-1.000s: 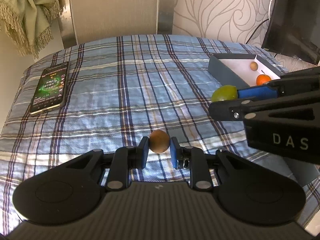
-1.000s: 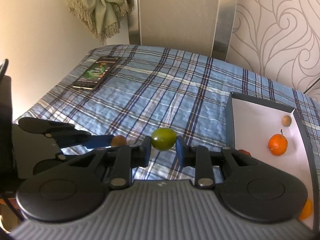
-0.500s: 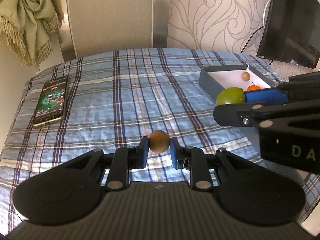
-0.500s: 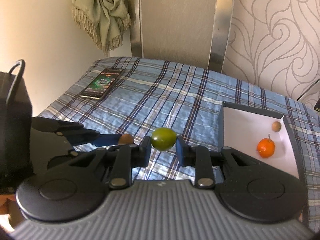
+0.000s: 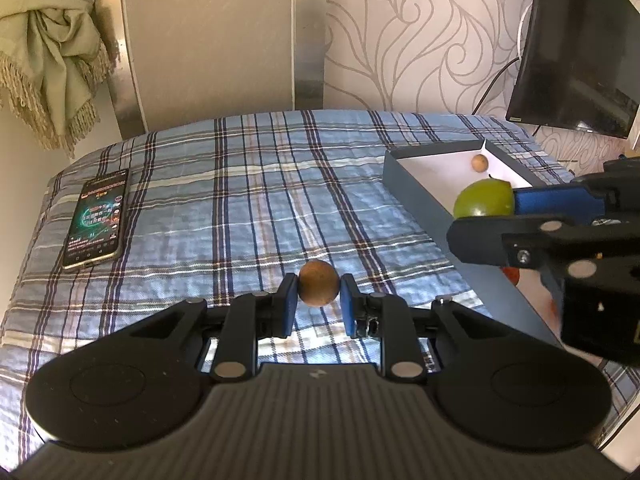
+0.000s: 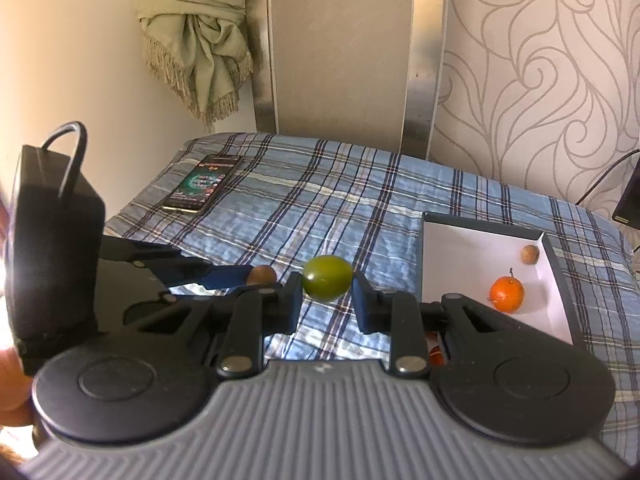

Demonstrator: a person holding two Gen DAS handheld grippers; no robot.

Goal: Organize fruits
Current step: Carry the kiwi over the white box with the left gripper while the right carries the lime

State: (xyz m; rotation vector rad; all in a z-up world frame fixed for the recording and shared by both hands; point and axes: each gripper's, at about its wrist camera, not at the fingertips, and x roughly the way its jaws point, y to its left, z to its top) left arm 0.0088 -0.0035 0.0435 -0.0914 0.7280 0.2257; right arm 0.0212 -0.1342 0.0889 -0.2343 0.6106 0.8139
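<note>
My left gripper (image 5: 319, 304) is shut on a small brown round fruit (image 5: 318, 288) and holds it above the plaid cloth. My right gripper (image 6: 327, 300) is shut on a green round fruit (image 6: 328, 283), also in the air; it shows in the left wrist view (image 5: 484, 199) near the box's left wall. A grey box with a white floor (image 6: 460, 248) lies to the right and holds an orange mandarin (image 6: 507, 294) and a small brown fruit (image 6: 530, 255). The left gripper shows at the left of the right wrist view (image 6: 240, 276).
A smartphone (image 5: 96, 220) with a lit screen lies on the plaid blue cloth (image 5: 256, 184) at far left. A dark monitor (image 5: 576, 52) stands behind the box at right. A green fringed cloth (image 6: 200, 40) hangs on the back wall. A reddish fruit (image 6: 436, 356) peeks under my right gripper.
Both grippers have risen and tilted back with their fruits still held. The box and the phone appear farther and lower in both views.
</note>
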